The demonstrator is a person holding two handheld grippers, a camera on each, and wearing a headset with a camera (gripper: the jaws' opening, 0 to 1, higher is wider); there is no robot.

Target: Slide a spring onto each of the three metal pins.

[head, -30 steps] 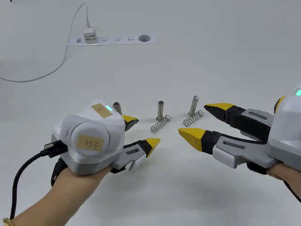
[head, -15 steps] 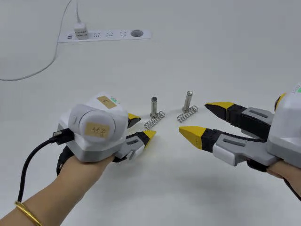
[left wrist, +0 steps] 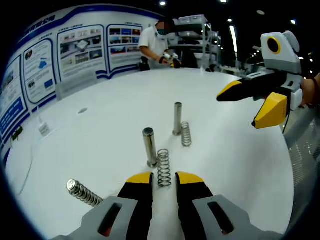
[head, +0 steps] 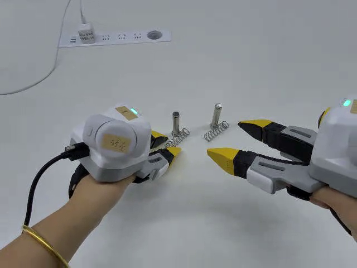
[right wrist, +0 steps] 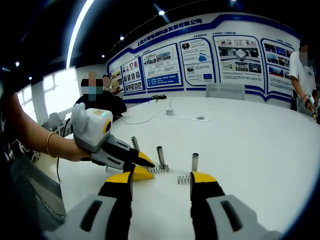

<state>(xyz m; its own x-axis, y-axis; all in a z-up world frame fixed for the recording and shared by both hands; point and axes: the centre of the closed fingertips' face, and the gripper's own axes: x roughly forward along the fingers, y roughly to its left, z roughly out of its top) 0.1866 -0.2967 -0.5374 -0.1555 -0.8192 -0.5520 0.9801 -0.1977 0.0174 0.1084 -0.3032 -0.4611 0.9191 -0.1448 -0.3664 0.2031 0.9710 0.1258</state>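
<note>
Two bare metal pins stand upright, the middle pin [head: 176, 121] [left wrist: 149, 146] and the right pin [head: 216, 114] [left wrist: 177, 118]. A loose spring lies at the foot of each: one spring [head: 177, 138] [left wrist: 163, 167] by the middle pin, another spring [head: 216, 131] [left wrist: 186, 134] by the right pin. A third pin [left wrist: 82, 192] [right wrist: 134, 143] wears a spring. My left gripper [head: 167, 143] [left wrist: 164, 180] is open with a narrow gap, and the near end of the middle spring lies between its tips. My right gripper [head: 231, 139] [right wrist: 167, 177] hovers wide open to the right, holding nothing.
A white power strip [head: 114, 38] with a plugged-in charger and cable lies at the far left of the white table [head: 251, 67]. A black cable trails from my left gripper. People sit and stand beyond the table's far edges.
My left gripper has moved forward to the spring by the middle pin and its jaws have narrowed. The right gripper has barely moved. The head camera has shifted.
</note>
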